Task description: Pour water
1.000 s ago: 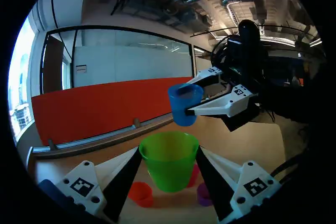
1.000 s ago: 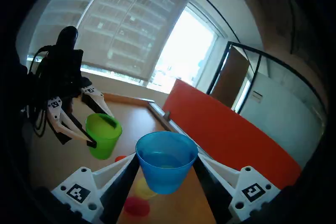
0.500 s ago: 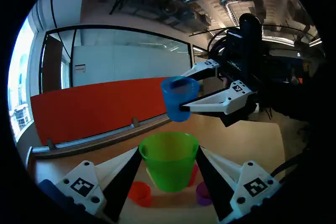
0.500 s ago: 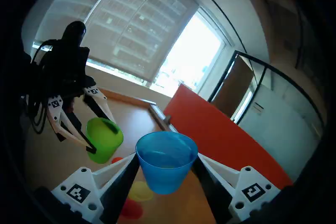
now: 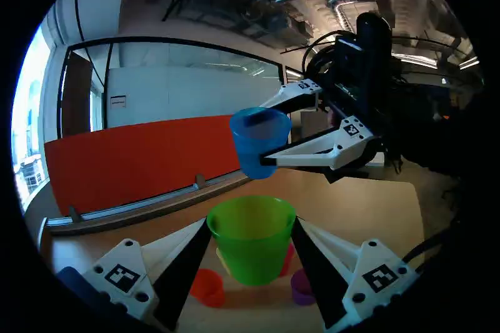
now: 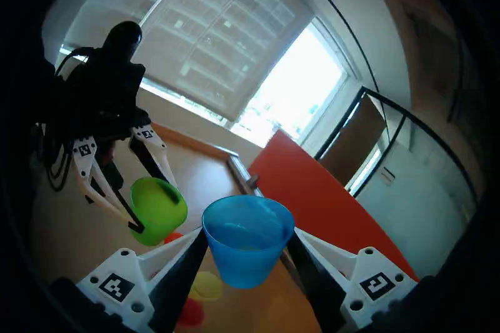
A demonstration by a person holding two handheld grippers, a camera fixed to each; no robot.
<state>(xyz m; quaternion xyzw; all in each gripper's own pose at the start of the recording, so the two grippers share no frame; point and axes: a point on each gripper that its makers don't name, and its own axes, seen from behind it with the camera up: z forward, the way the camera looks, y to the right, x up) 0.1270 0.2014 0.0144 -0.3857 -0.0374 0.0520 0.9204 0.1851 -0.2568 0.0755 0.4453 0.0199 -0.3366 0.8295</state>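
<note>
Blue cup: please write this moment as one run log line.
left gripper: shut on green cup | right gripper: shut on blue cup | blue cup: higher than green cup, apart | pour: not begun

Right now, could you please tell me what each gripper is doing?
Left gripper: shut on the green cup.
Right gripper: shut on the blue cup.

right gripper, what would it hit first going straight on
Past the blue cup it holds, likely the orange panel by the window; the green cup sits left of that line. Depth unclear.
</note>
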